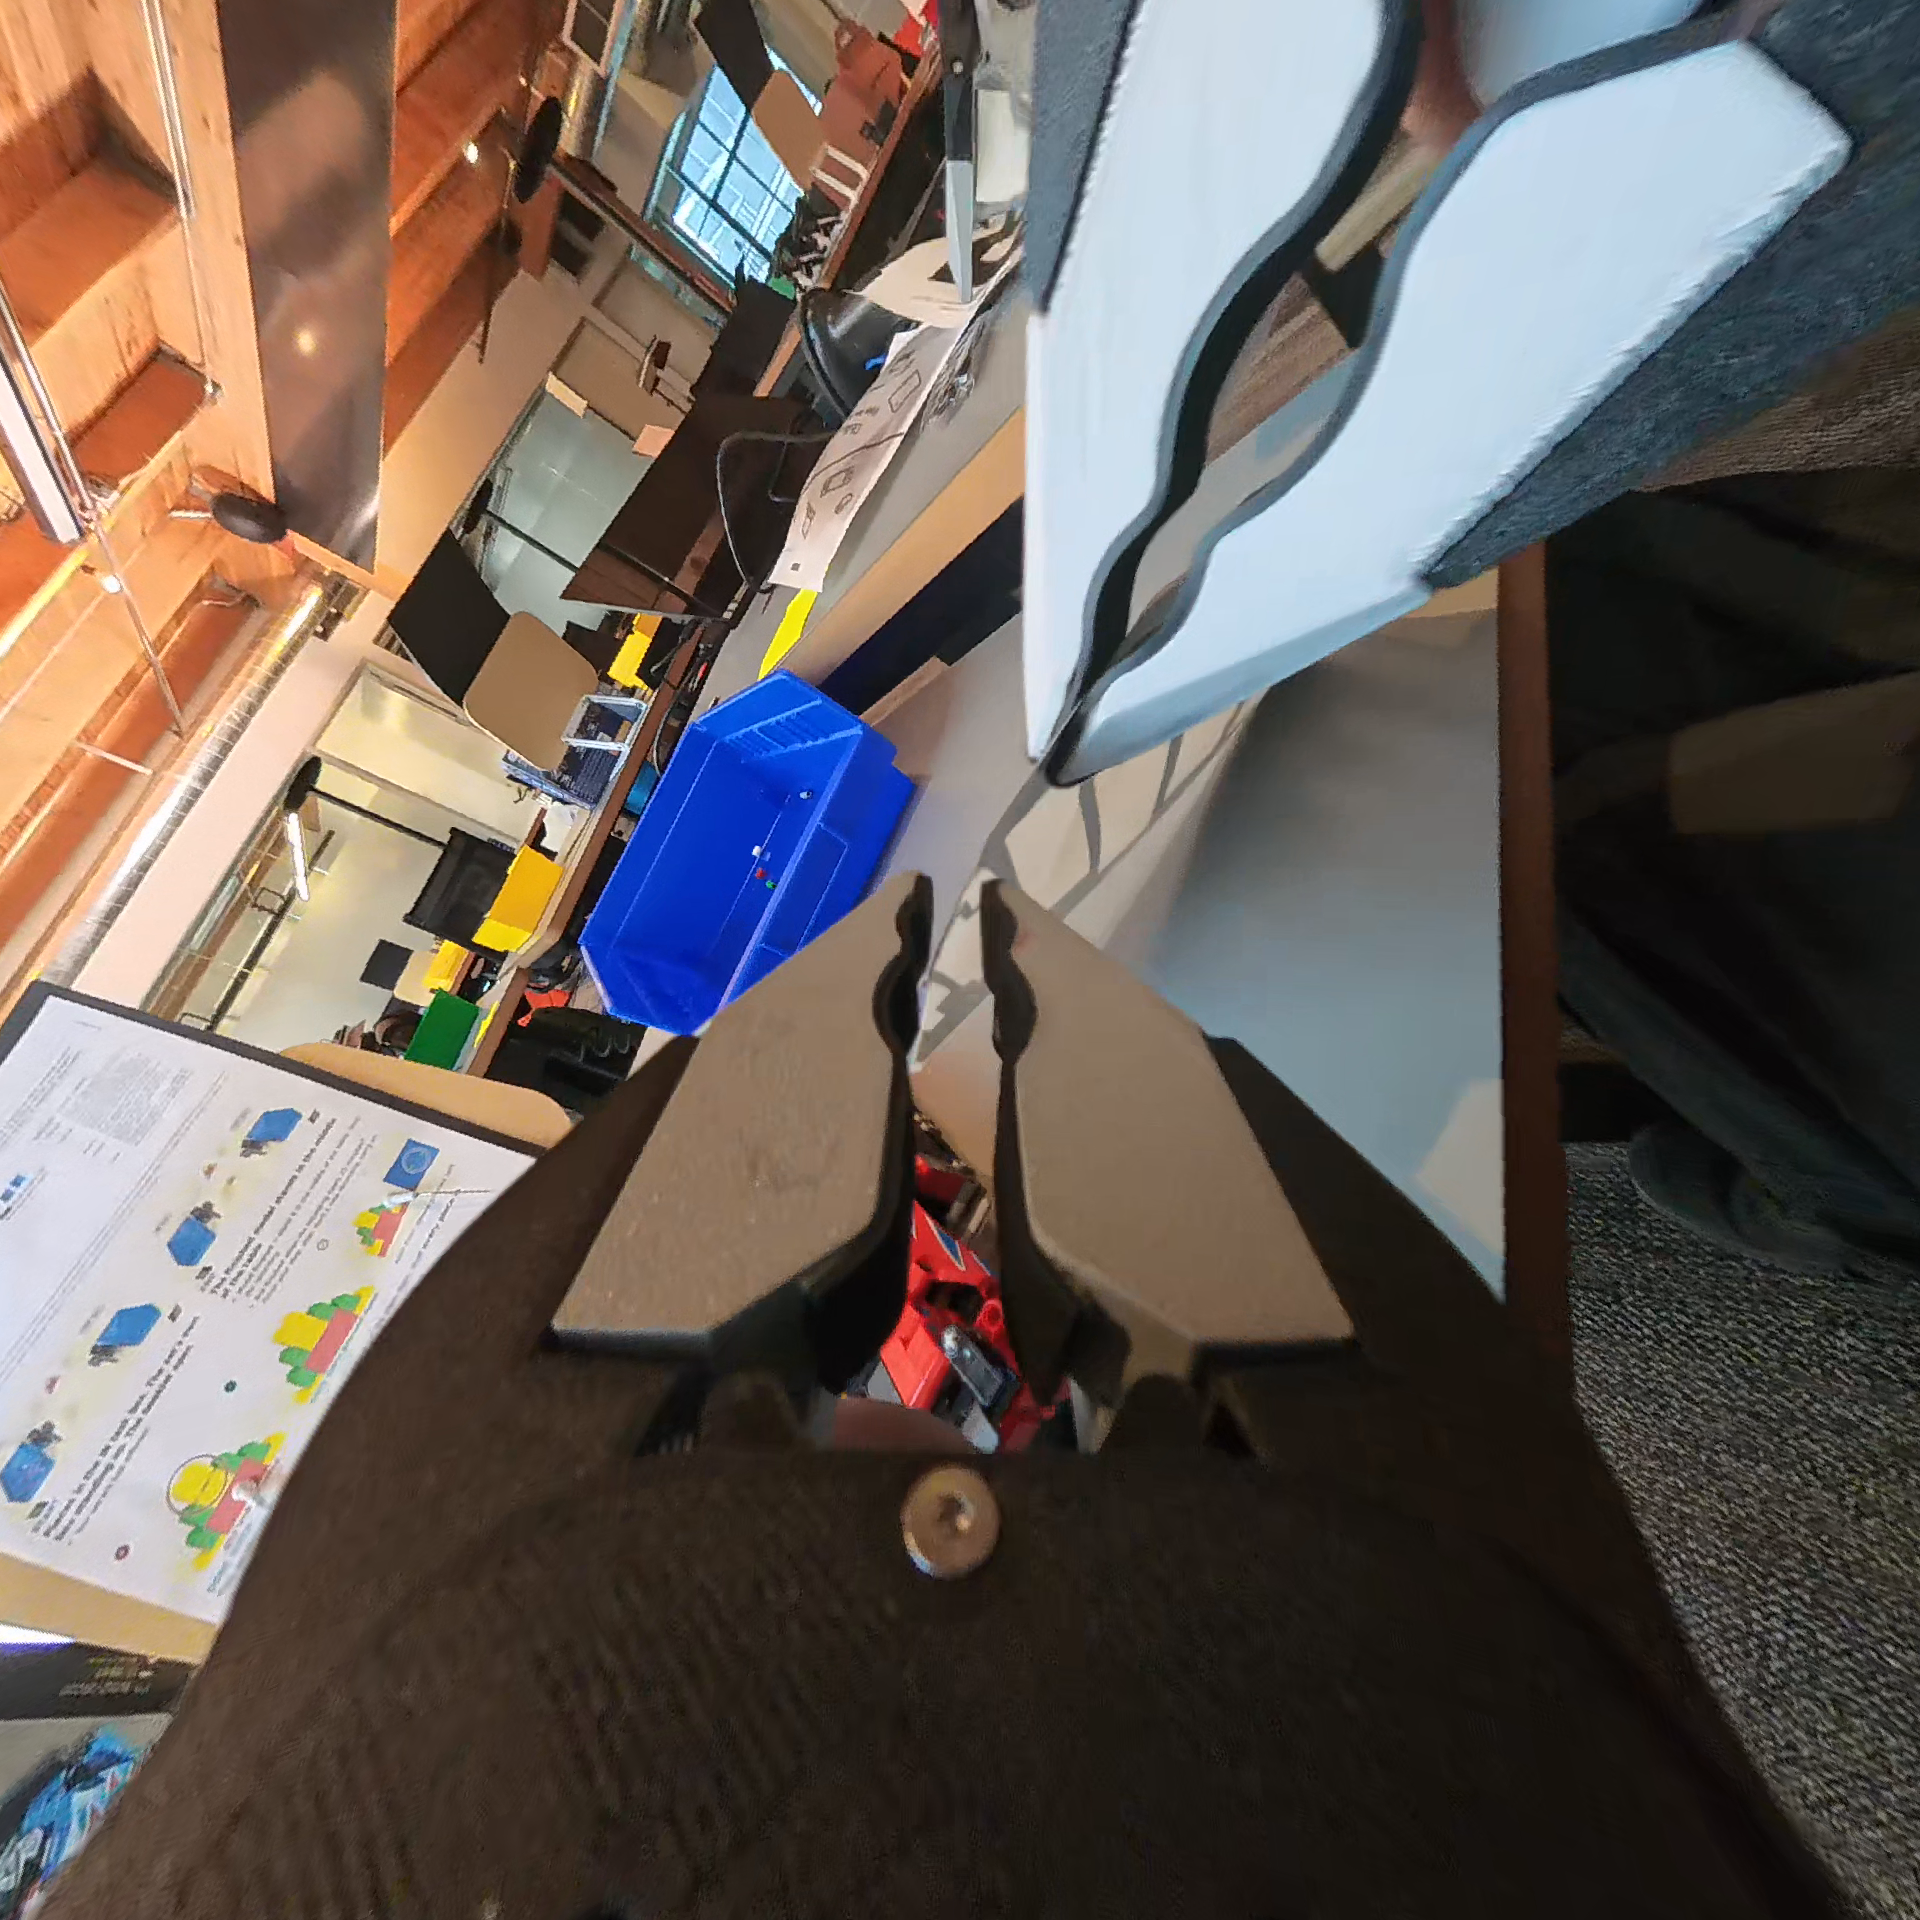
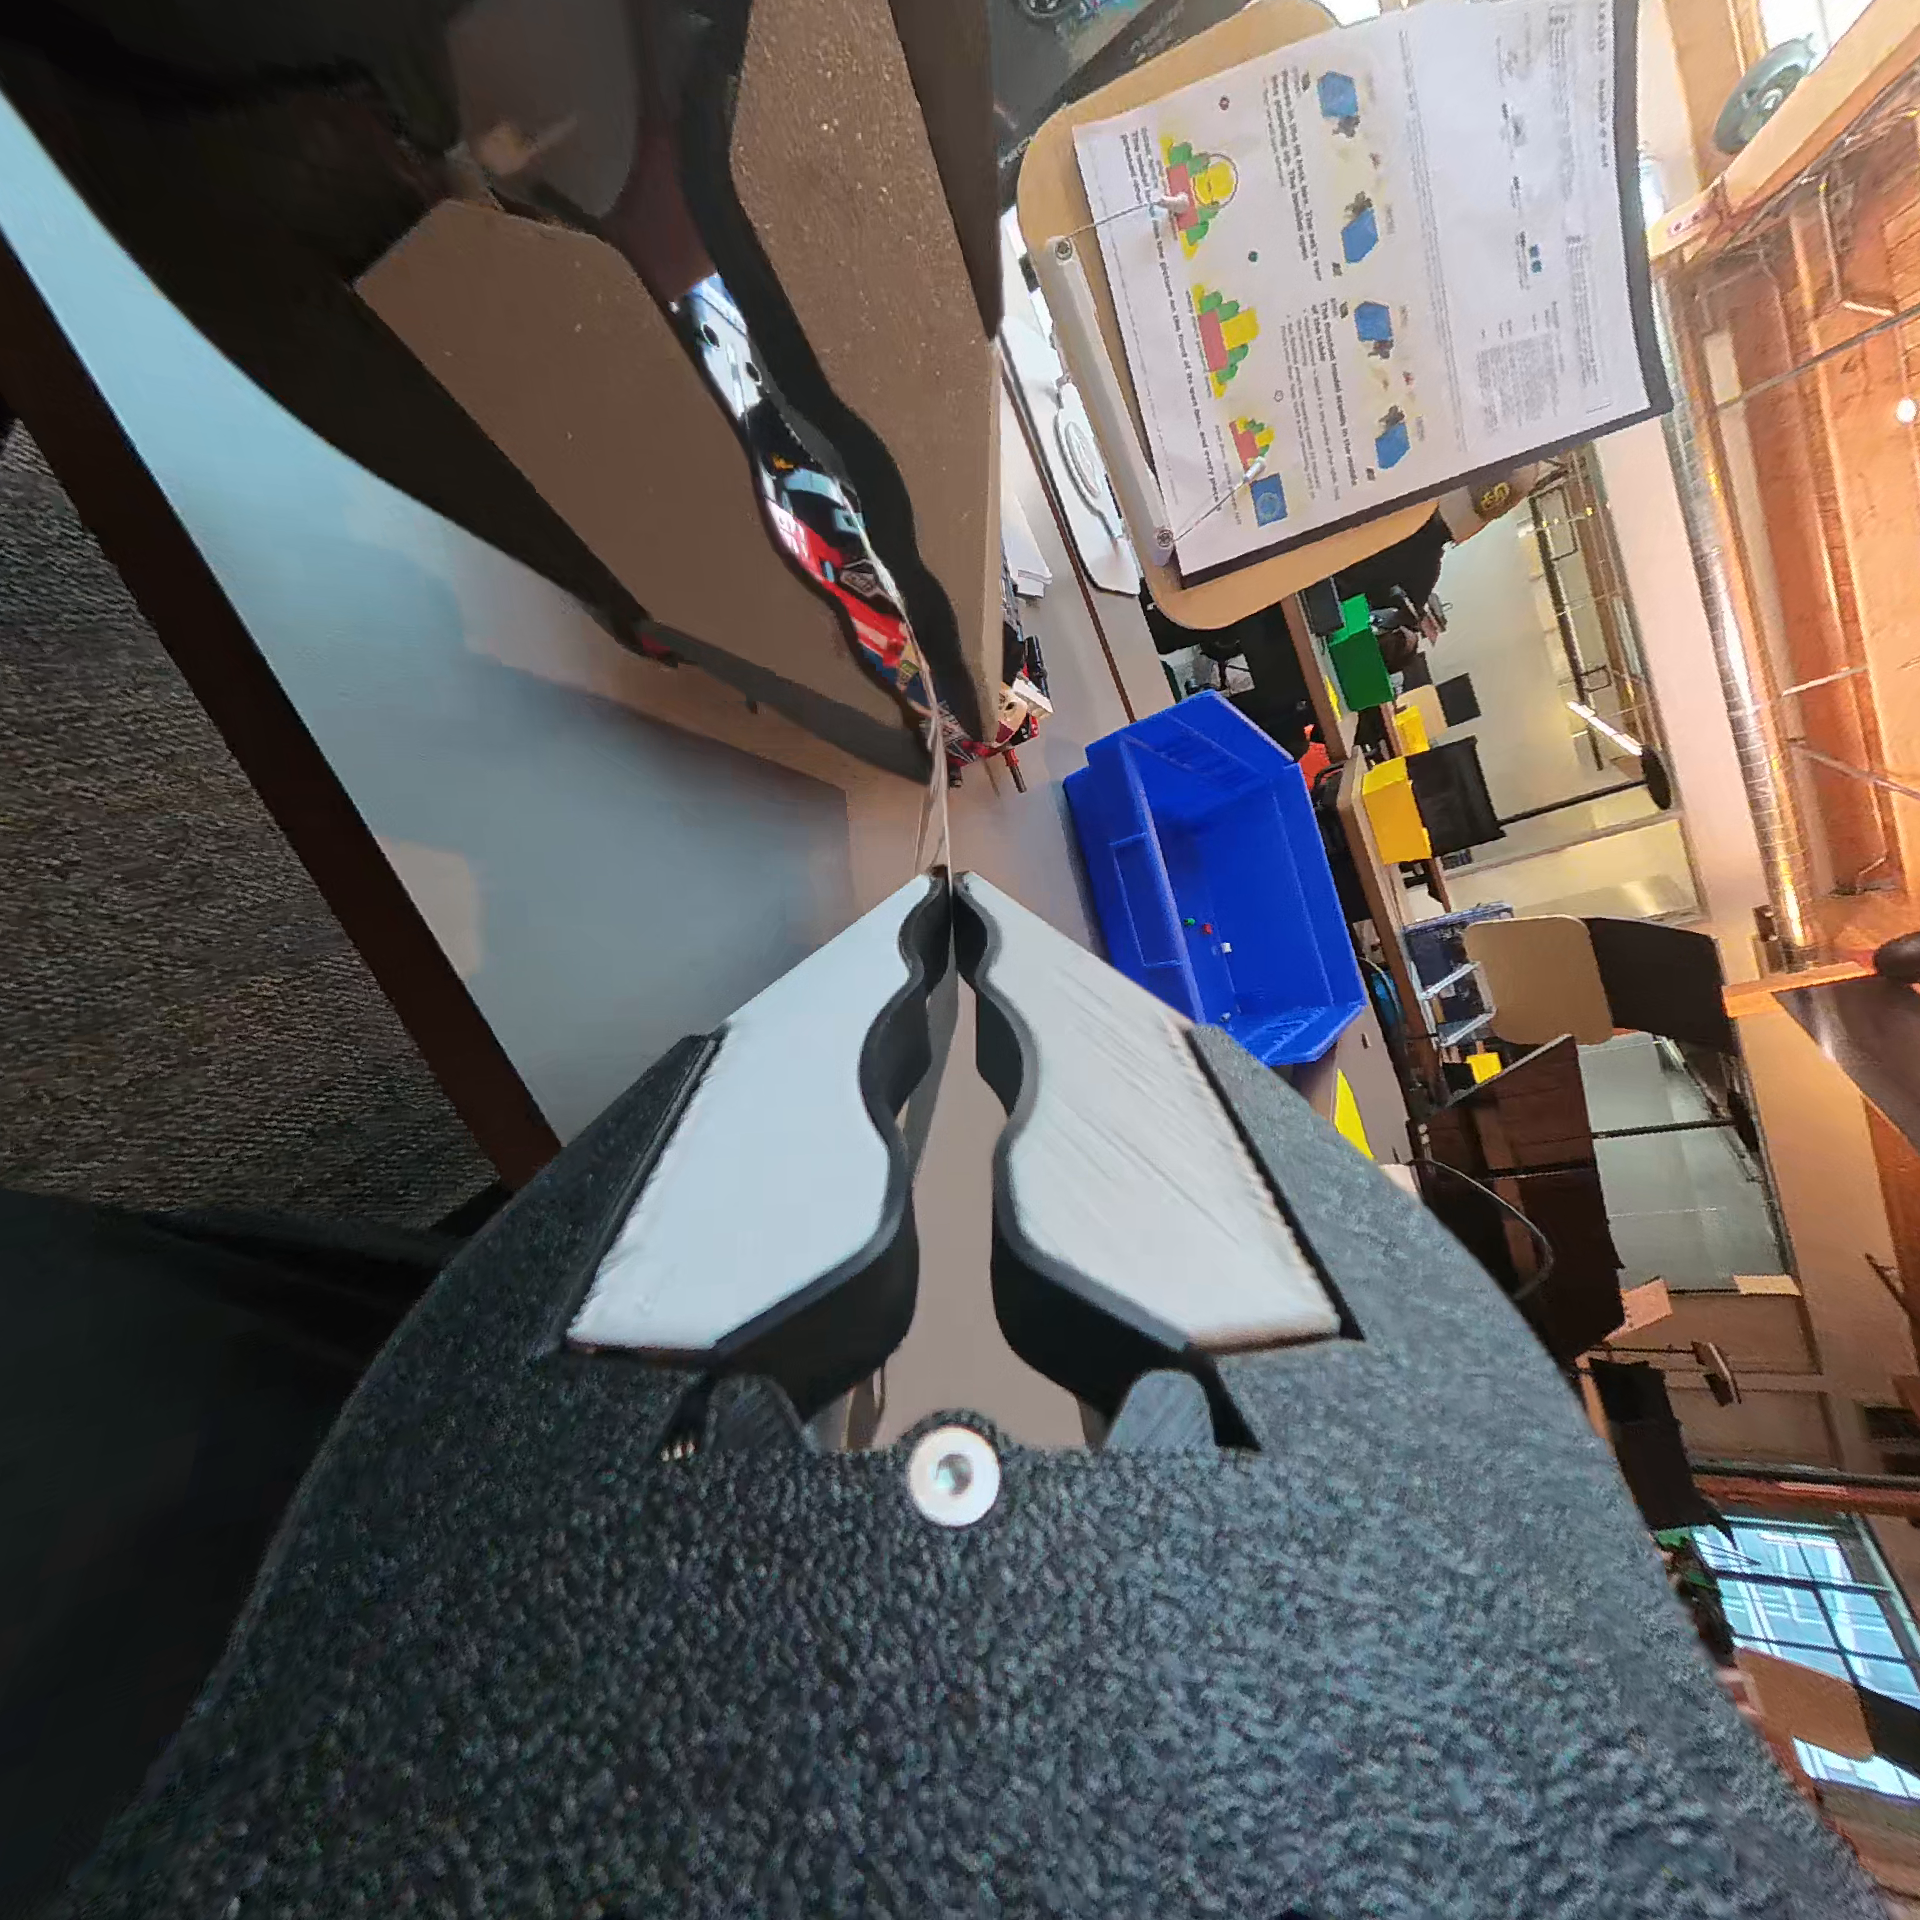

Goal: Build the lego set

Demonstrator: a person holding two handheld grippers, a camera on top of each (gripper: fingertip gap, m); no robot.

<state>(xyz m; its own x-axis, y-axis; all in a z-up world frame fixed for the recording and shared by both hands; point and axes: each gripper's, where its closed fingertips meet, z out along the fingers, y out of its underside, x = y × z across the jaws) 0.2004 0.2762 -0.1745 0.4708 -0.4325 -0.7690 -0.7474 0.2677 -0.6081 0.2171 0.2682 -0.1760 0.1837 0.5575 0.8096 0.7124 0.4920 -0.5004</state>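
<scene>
Left claw (image 1: 954, 894) is narrow, with a slim gap at the tips and nothing between them. The red Lego assembly (image 1: 935, 1320) sits deep between its fingers near the base, and I cannot tell if it's actually clamped or just behind them. I also can't tell if that's loose parts, a bag or a part-built model. Right claw (image 2: 951, 881) is pinched tight on a thin pale strip (image 2: 940, 821), seen edge-on, that runs up toward the left claw's tips. My read: the strip is light, floppy and likely slick, so it could tear or slip if yanked; grip close to its root and pull in line. The red Lego part looks rigid and light, and studs can pop apart, so hold it on flat sides, not on small add-ons. Both claws hang over the bench (image 1: 1351, 935) near its dark front edge, with carpet below, so dropped bits are gone. The blue bin (image 1: 748, 862) stands well apart ahead and the instruction sheet (image 1: 156, 1299) is off to the side. There's open bench between the claws and the bin.
</scene>
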